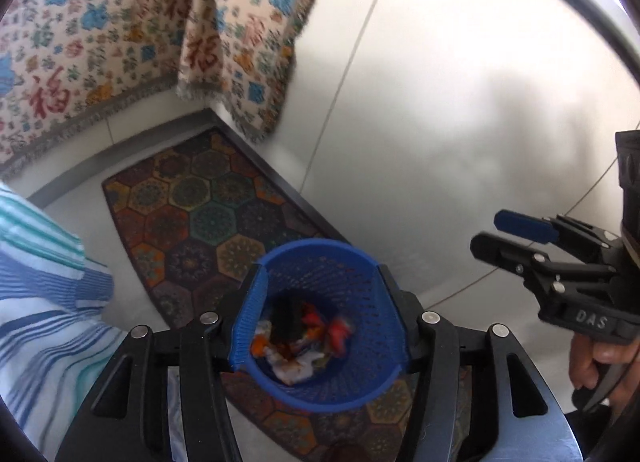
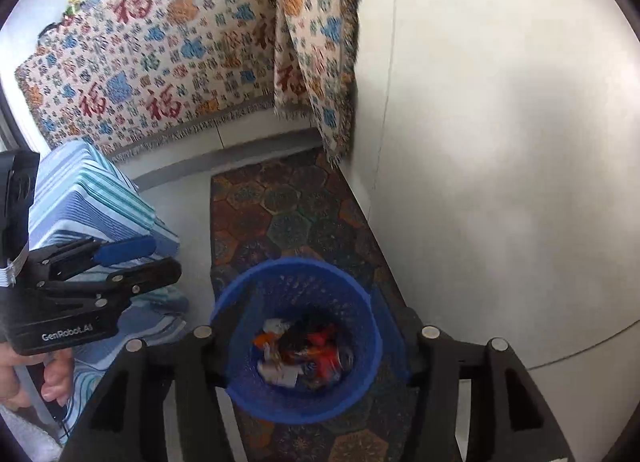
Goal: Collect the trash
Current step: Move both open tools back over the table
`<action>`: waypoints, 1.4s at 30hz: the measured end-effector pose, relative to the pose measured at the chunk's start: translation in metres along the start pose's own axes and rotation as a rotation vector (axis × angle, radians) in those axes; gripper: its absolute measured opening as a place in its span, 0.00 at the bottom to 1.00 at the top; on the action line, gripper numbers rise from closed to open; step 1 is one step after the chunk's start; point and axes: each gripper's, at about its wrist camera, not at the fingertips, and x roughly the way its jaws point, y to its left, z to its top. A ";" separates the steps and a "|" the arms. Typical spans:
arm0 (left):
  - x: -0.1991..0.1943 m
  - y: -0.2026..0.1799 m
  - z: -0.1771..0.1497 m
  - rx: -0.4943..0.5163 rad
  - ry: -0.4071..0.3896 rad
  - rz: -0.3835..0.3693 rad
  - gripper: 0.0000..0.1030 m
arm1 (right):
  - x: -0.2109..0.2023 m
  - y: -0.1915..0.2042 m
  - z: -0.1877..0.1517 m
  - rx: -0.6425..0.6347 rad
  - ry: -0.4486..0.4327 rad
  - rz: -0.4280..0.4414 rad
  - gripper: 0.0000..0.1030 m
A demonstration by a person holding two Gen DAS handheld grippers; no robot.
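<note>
Blue perforated basket [image 2: 296, 342] on patterned rug [image 2: 280, 222], w/ crumpled wrappers [image 2: 304, 358] (red, orange, white) inside. Left gripper [image 1: 320, 330] & right gripper [image 2: 308, 342]: jaws apart, empty.

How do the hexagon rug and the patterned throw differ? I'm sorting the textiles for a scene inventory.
The hexagon rug lies flat on the floor under the blue basket; the patterned throw hangs draped. The rug is dark, with hexagons; the throw is cream, with red characters and a fringe. Both are multicoloured.

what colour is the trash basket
Blue, with a perforated mesh wall: the trash basket shows best in the right wrist view.
</note>
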 end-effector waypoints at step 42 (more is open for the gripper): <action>-0.329 0.355 -0.211 -0.521 -0.163 0.689 0.81 | -0.026 0.476 -0.040 -0.586 -0.069 0.438 0.56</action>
